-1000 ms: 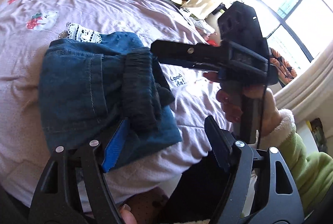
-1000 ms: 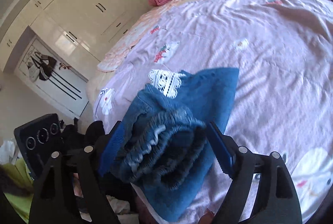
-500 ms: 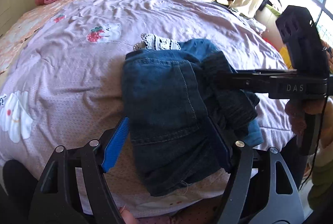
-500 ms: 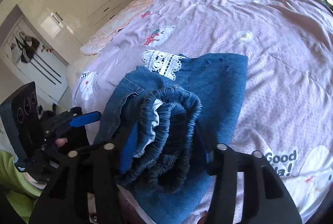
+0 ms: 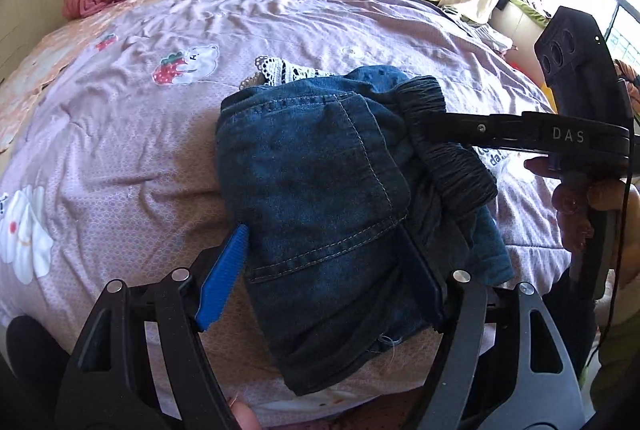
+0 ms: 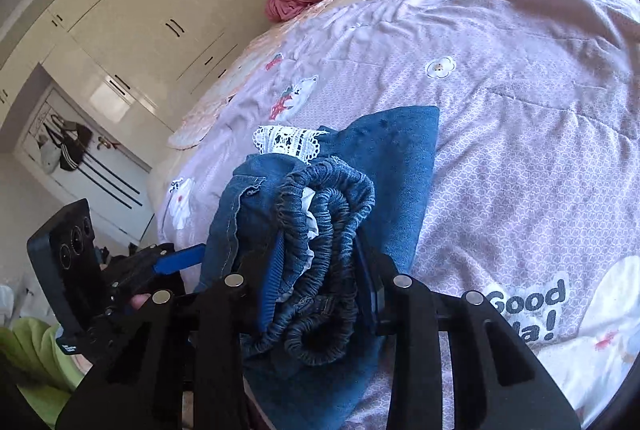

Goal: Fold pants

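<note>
Pants (image 5: 320,190) near hem hidden behind left gripper (image 5: 328,282) right finger; bed (image 5: 120,150) cut off by frame edges; waistband (image 6: 320,270) covers right gripper (image 6: 320,278) pads.

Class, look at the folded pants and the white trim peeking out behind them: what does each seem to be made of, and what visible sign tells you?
Pants: apparently blue denim, matte; pale topstitched seams, a patch pocket and a gathered elastic waistband.
White trim: probably cotton lace; openwork holes and scalloped edge.
</note>
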### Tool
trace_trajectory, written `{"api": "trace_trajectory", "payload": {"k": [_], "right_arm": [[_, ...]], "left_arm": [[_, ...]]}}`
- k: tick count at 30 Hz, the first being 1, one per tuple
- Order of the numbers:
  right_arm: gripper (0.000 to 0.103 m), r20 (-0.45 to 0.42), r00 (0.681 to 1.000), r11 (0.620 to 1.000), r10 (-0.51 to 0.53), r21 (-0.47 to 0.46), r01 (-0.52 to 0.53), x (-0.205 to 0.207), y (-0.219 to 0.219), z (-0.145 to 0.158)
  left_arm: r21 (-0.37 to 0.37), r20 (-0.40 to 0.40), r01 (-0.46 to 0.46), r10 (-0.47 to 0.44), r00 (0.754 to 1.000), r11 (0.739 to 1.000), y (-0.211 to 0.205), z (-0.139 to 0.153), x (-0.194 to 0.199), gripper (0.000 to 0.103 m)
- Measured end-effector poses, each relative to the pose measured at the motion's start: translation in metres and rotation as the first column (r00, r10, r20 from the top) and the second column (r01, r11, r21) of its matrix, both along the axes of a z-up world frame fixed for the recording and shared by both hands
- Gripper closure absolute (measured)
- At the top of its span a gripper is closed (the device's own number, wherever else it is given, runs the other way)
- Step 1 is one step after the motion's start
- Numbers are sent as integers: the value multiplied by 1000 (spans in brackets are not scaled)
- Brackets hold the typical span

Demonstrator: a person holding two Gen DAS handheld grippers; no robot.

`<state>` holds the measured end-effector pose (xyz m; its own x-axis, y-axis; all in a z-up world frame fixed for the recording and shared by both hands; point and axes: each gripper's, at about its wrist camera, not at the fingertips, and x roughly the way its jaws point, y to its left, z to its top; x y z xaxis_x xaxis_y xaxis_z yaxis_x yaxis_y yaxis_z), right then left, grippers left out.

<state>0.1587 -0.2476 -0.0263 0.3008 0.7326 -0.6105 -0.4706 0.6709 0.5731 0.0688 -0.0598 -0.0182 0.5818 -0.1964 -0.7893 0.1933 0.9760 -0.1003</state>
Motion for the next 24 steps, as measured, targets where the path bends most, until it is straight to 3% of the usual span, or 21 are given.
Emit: {"api": "trace_trajectory", "payload": {"k": [7,12,19,24], "right_arm": [[64,22,1000,999,-11,-50,12,-3,5,4],[50,48,998,996,-32,-77,35,-9,4,14],[45,143,987,992,-76,-92,90,-33,-8,38],[45,221,974,990,-39,-122,67,-64,-2,53]], "left_arm": [[-8,-2,-3,3,1000,1000,0,-1,0,36],[-19,1,-6,6,1000,1000,2,1,-1,35],[-35,9,-10,10,1000,999,6,7,-4,33],[-45,20,-16,17,1000,999,13,12,-9,32]]}}
